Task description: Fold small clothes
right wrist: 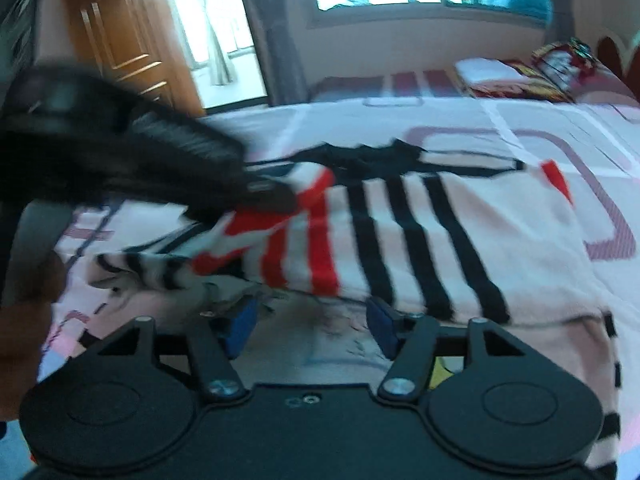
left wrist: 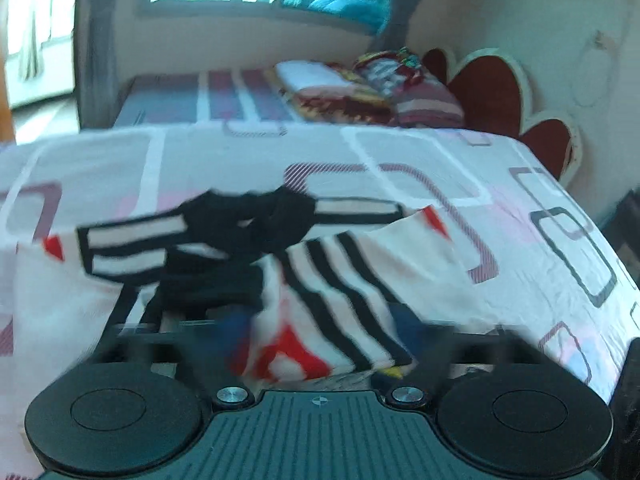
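Note:
A small white garment (left wrist: 360, 280) with black stripes, red patches and a black collar lies rumpled on the bed. My left gripper (left wrist: 320, 328) stands wide open over its near part, with a fold of striped and red cloth lying loose between the blue pads (left wrist: 234, 330). In the right wrist view the garment (right wrist: 440, 240) spreads ahead. My right gripper (right wrist: 310, 320) is open just short of its near hem, with only bedsheet between the pads (right wrist: 240, 326). The left gripper (right wrist: 272, 196) shows there as a dark blur, reaching in from the left onto the garment's red part.
The bed has a pink and white patterned sheet (left wrist: 440, 168). Folded blankets and pillows (left wrist: 360, 92) are stacked at the far end by a red headboard (left wrist: 492, 92). A hand (right wrist: 24, 300) is at the left edge. A wooden door (right wrist: 120, 40) stands beyond the bed.

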{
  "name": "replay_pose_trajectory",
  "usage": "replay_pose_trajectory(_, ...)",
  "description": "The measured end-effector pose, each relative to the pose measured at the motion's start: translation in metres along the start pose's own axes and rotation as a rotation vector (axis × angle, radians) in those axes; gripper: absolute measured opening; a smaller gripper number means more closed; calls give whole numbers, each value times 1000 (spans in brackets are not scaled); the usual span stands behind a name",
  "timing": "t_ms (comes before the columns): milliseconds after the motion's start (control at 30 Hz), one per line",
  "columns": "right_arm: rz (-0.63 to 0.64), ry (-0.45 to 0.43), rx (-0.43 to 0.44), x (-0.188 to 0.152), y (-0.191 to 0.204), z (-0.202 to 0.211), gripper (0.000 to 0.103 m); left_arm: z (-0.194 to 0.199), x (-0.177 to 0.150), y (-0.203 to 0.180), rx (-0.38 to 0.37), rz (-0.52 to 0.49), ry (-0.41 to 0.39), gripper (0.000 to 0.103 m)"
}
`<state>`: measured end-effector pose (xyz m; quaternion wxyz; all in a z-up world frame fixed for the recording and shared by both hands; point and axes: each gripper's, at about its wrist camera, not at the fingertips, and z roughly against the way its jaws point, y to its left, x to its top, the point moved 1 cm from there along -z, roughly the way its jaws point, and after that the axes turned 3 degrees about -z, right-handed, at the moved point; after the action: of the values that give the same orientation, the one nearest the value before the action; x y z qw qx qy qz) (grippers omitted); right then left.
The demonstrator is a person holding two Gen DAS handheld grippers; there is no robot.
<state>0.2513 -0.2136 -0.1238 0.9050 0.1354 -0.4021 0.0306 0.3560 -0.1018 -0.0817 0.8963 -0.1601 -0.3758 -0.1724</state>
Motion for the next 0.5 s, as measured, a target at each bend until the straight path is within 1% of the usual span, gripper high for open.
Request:
replay_pose_trajectory(33, 8, -4, 5, 1, 3, 0, 61, 2, 3, -7, -14, -21, -4, 93)
replay_pose_trajectory(100, 17, -4, 7, 2, 3, 0, 62, -4, 7, -16, -71, -26, 41, 92)
replay_pose_trajectory(167, 9, -1, 4, 2, 0, 0, 62, -5, 9, -14, -109, 33, 52, 92)
replay_pose_trajectory(233, -7, 4, -4, 2, -5, 0, 62, 0, 9, 2, -90, 118, 42, 92)
replay_pose_trajectory(300, -22, 0, -5, 3, -8, 2, 62, 9, 8, 29, -21, 217, 18, 93)
replay_pose_trajectory(333, -21, -3, -7, 4, -8, 3, 62, 13, 6, 42, 9, 249, 7, 93)
replay_pose_trajectory(367, -14, -7, -9, 6, -7, 3, 62, 22, 3, 59, 60, 278, -11, 93)
replay_pose_trajectory(500, 39, -32, -2, 16, 13, -6, 62, 39, -19, 116, 284, 313, -24, 93)
